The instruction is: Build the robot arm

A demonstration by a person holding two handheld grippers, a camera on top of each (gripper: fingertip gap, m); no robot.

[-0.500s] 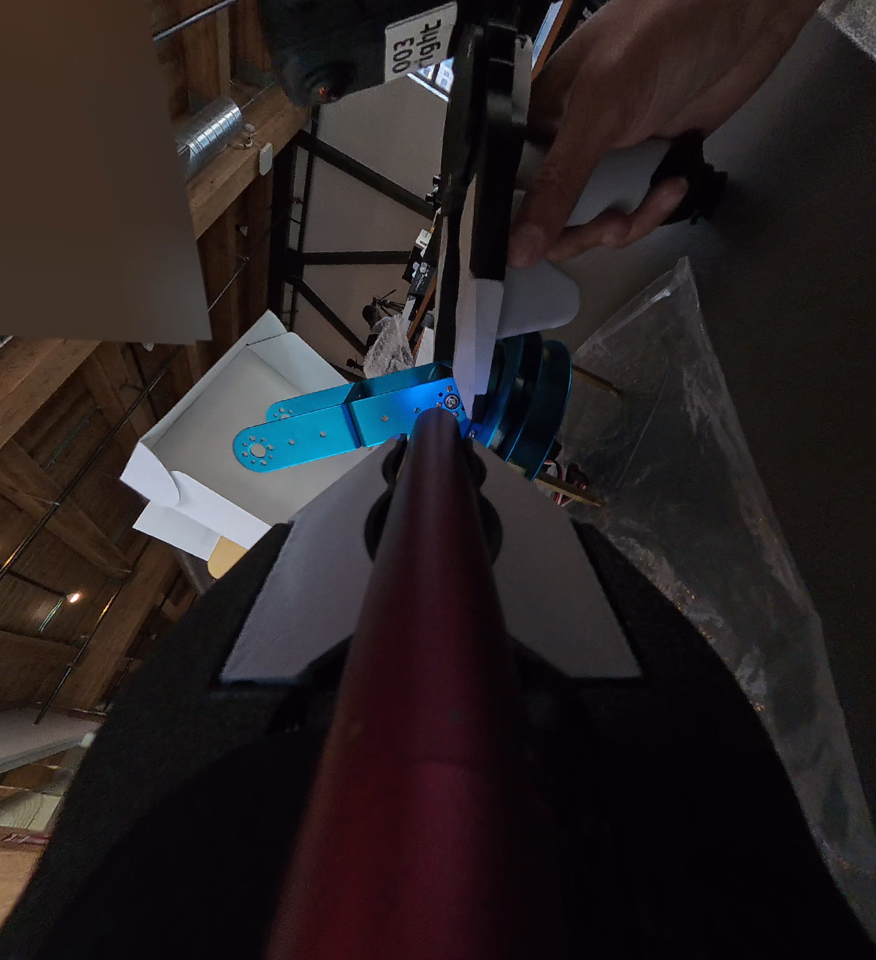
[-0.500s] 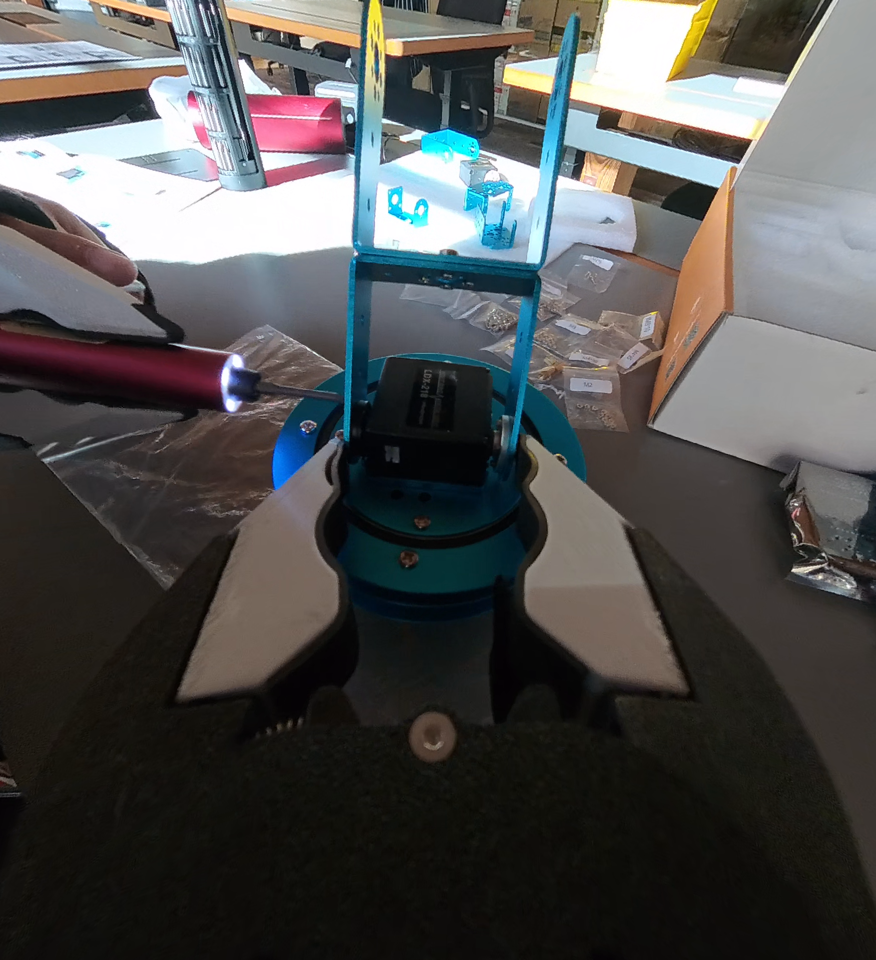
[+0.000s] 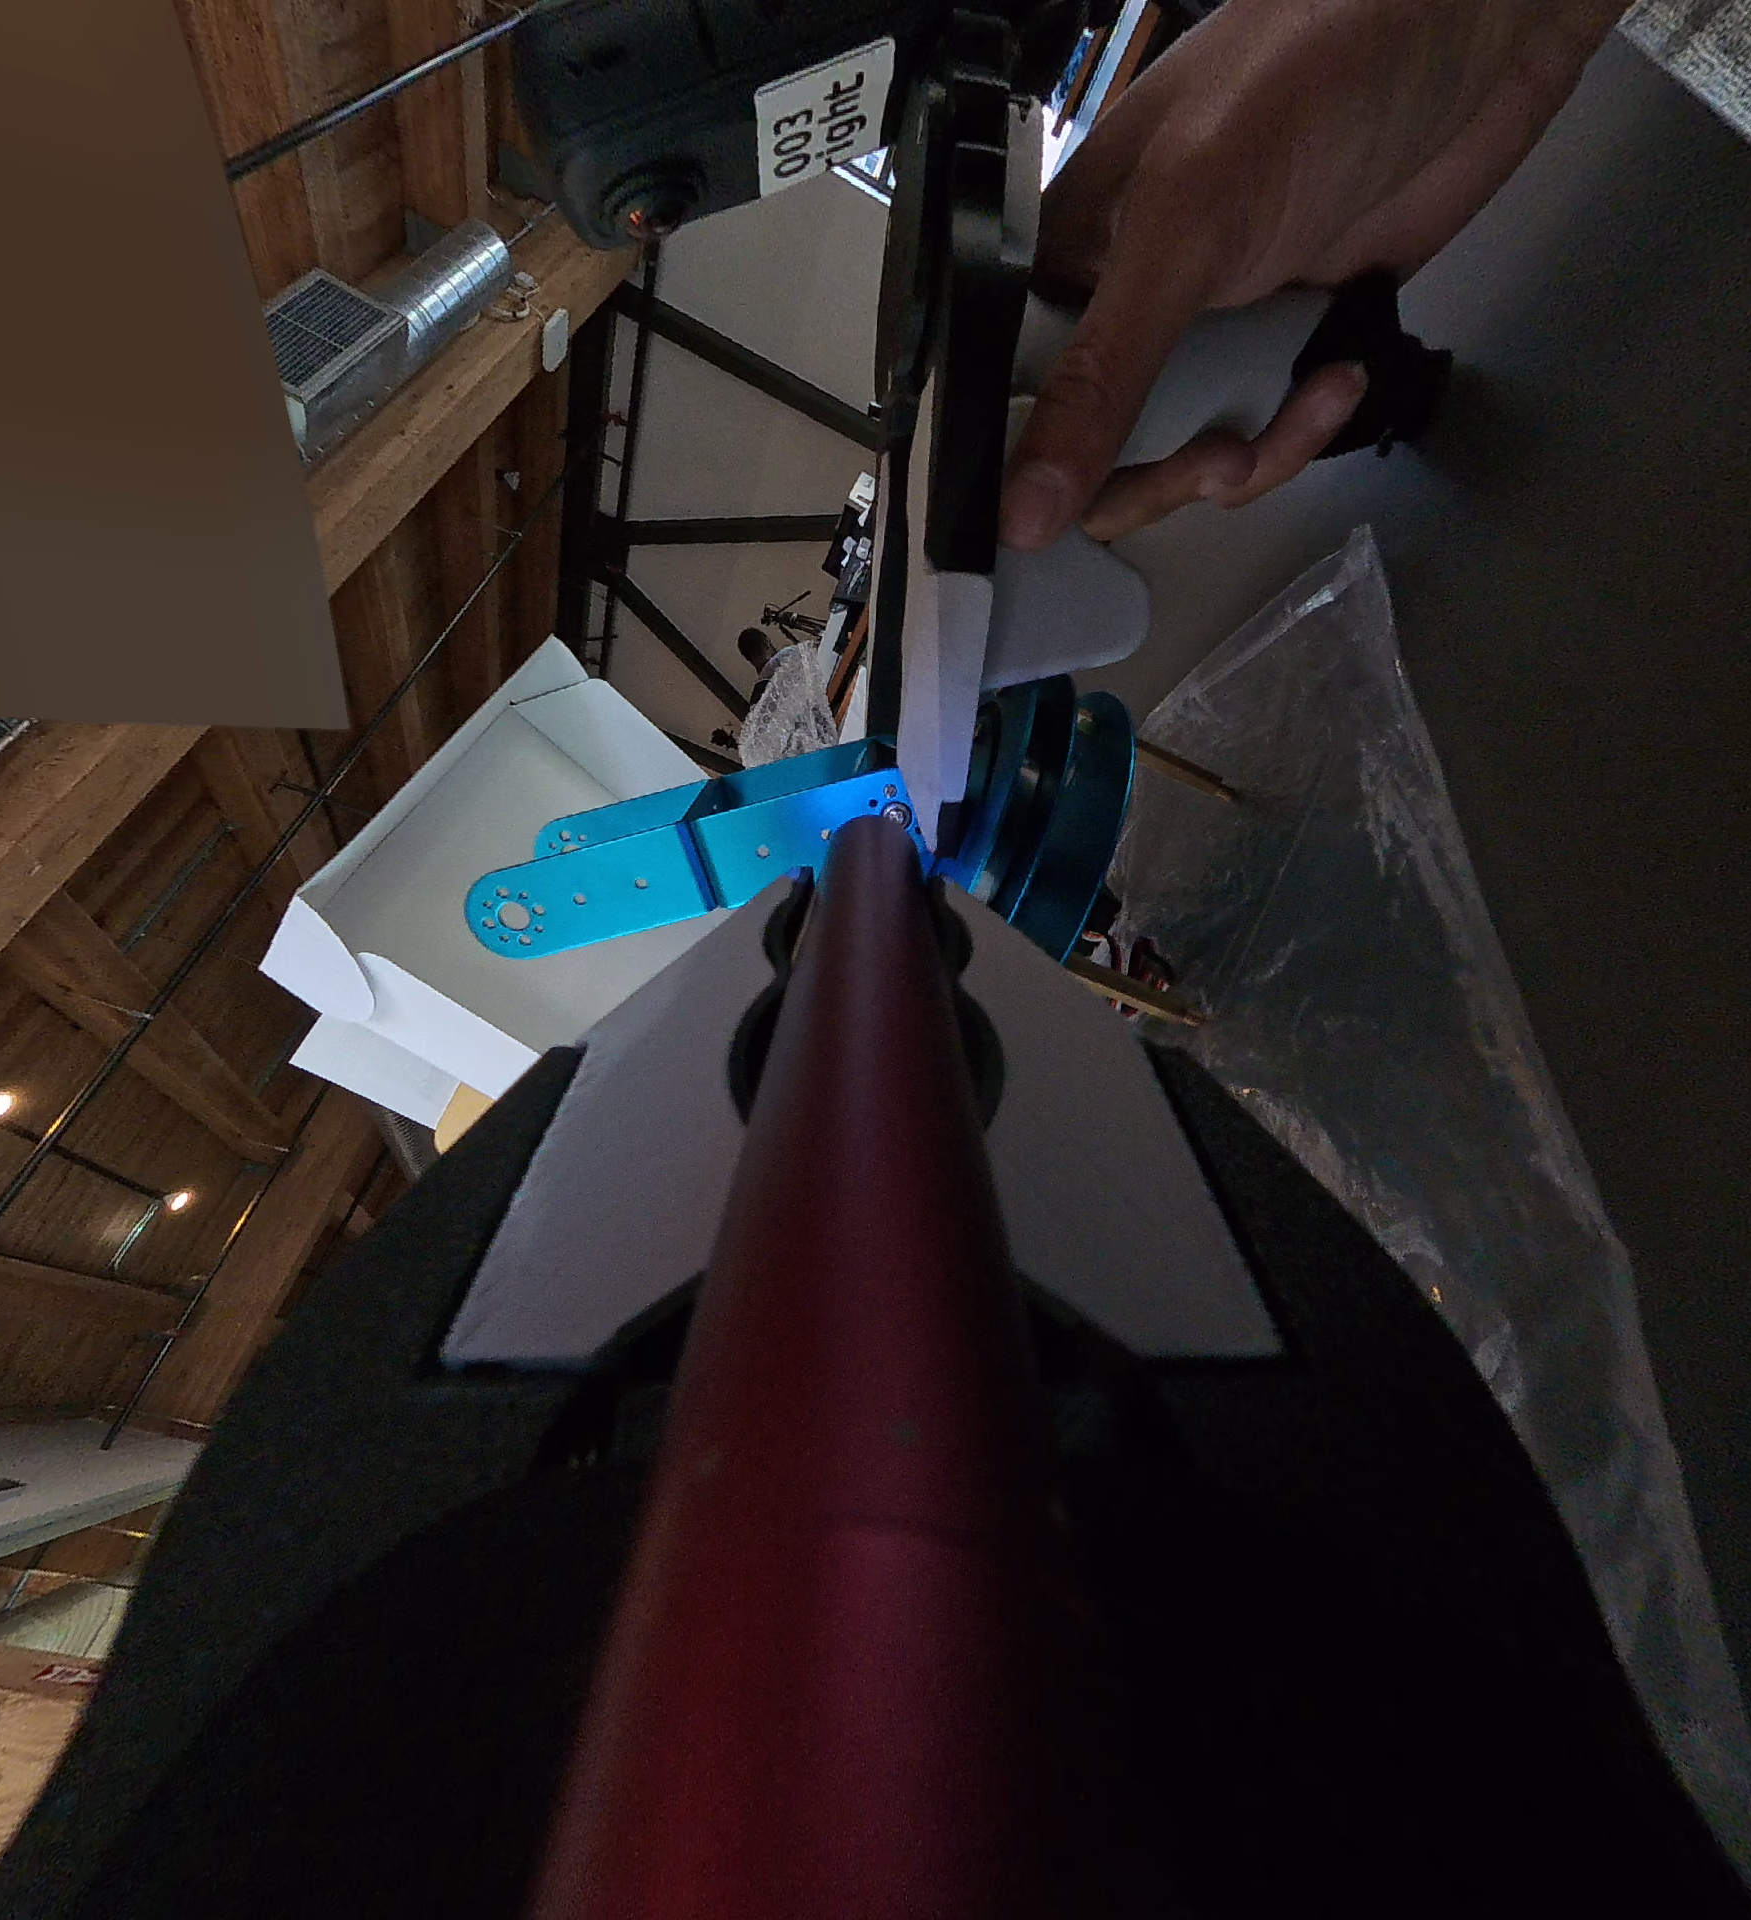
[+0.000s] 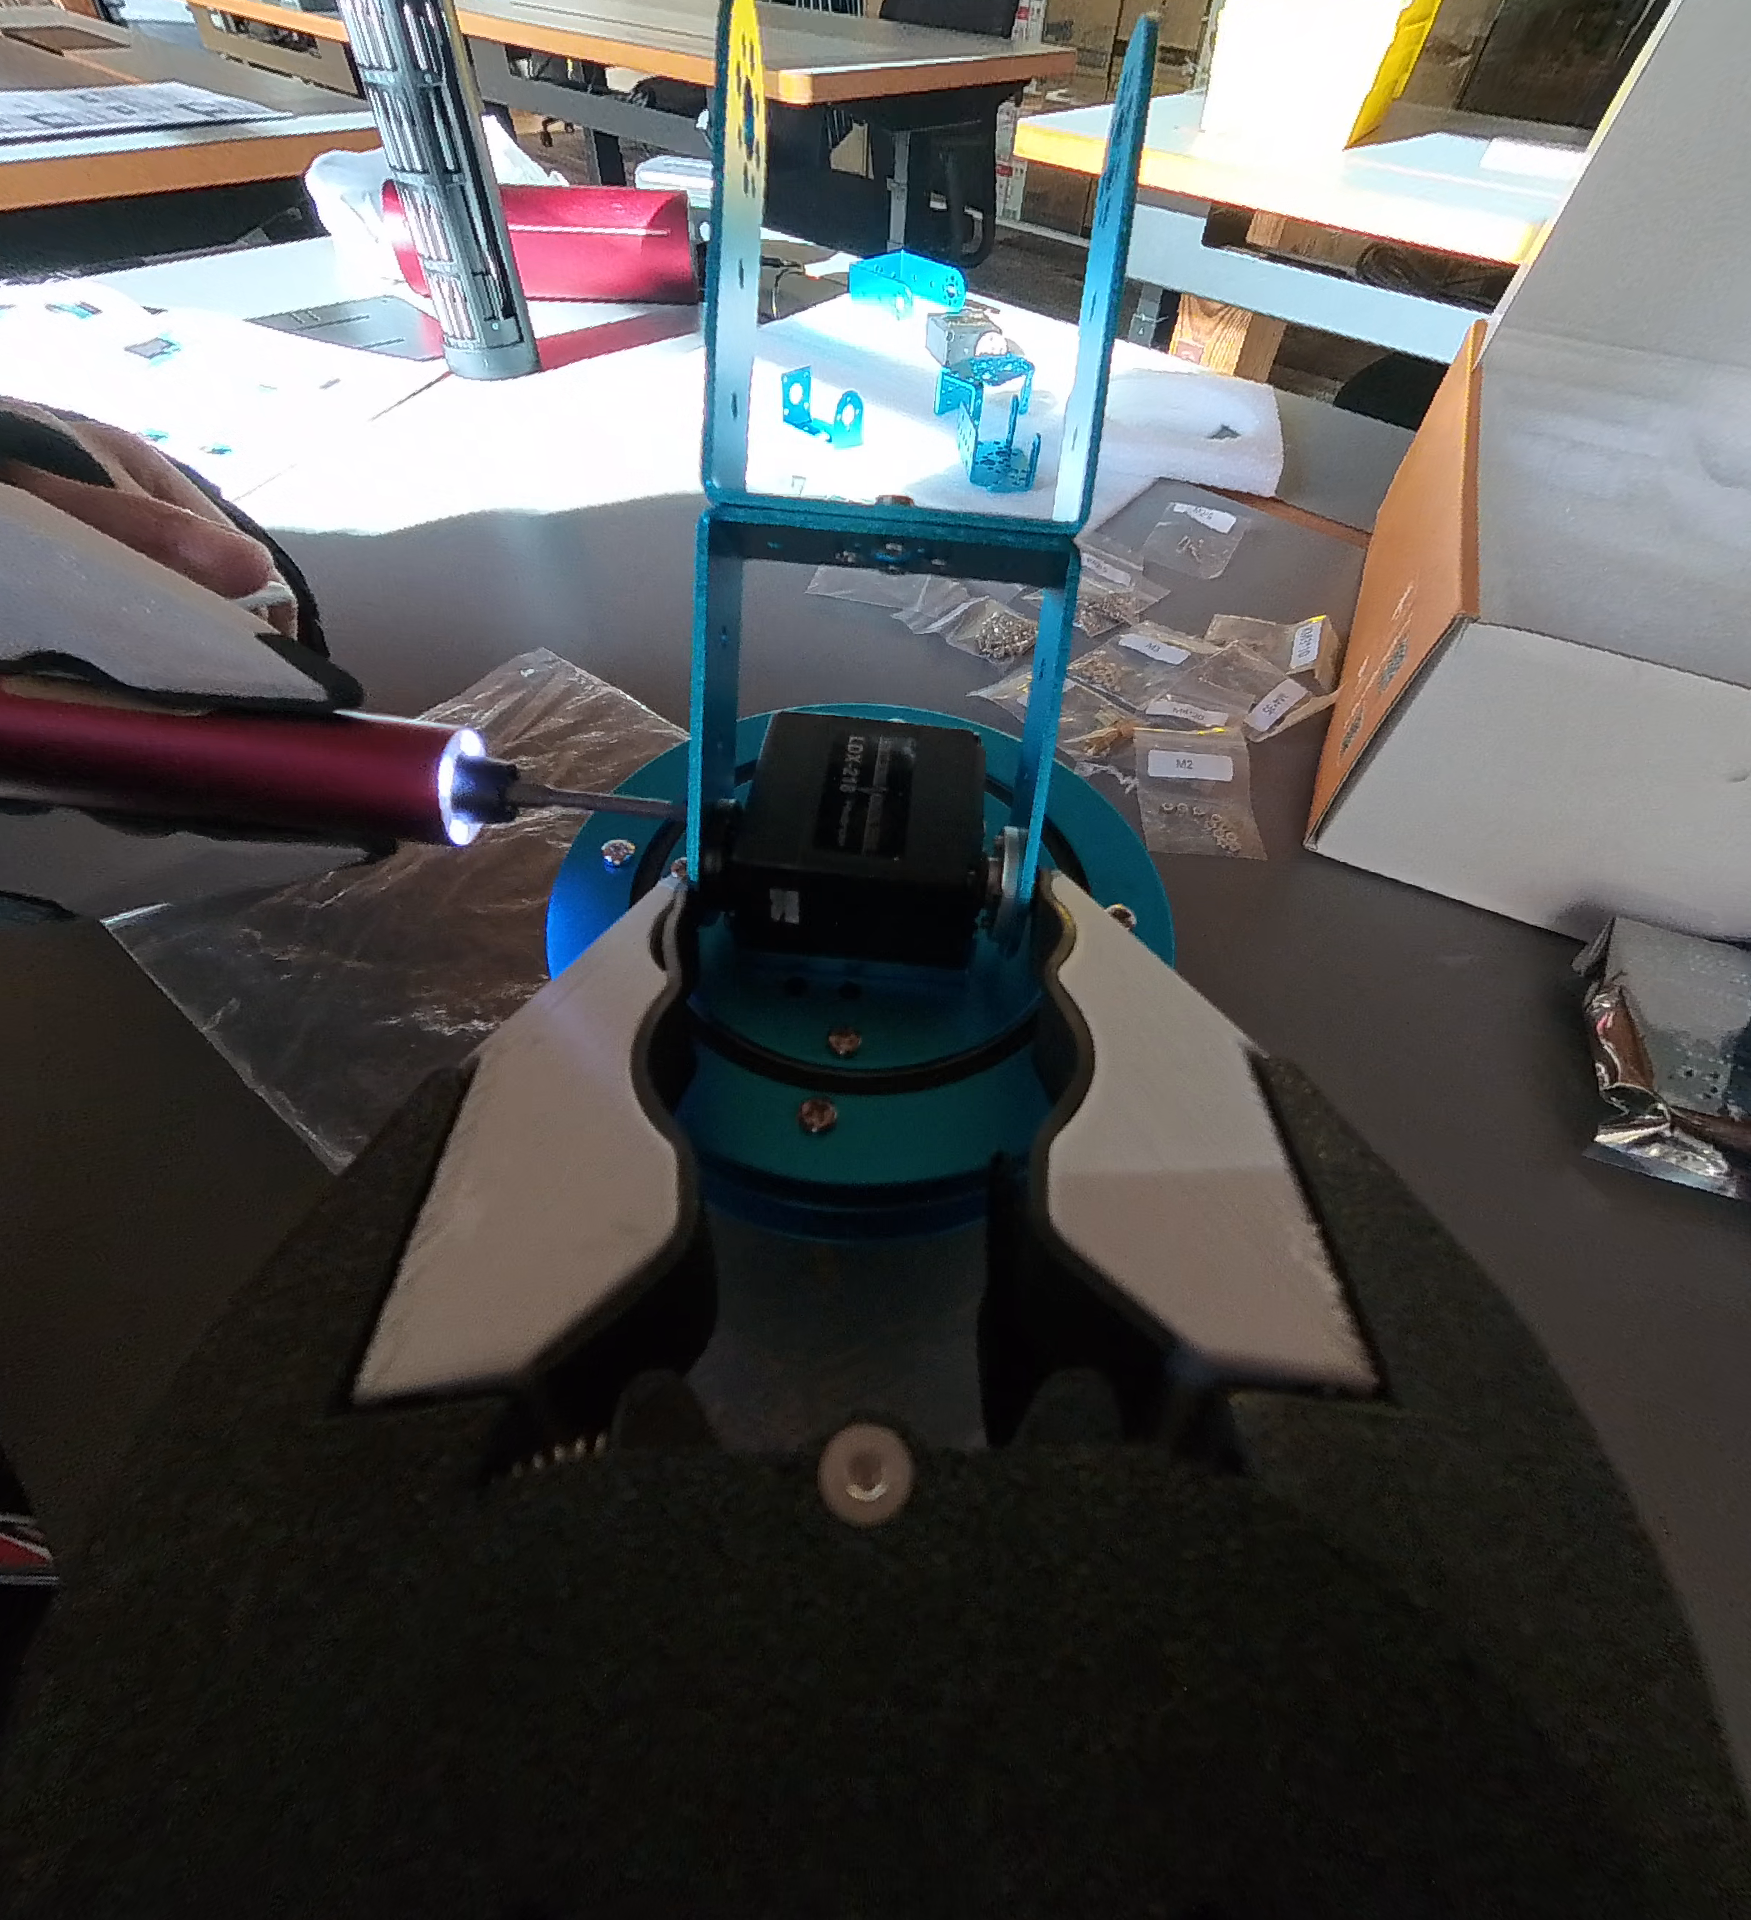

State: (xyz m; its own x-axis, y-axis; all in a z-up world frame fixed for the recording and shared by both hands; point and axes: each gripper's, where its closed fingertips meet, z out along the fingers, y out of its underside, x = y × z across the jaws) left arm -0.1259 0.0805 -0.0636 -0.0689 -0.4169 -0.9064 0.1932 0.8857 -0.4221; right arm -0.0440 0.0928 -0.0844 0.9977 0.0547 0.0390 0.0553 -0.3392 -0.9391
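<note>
The left gripper [image 3: 866, 914] was clamped on a red driver [image 4: 185, 764], its bit touching the bracket [image 4: 720, 665] beside the servo [image 4: 855, 821]. The right gripper [image 4: 866, 914] gripped the blue base [image 4: 860, 1091] under that servo, fingers [image 4: 559, 1122] hugging it. A plastic bag [image 4: 351, 935] lay left of the servo, small hardware bags [image 4: 1183, 727] behind-right, a box [image 4: 1619, 644] farther right.
</note>
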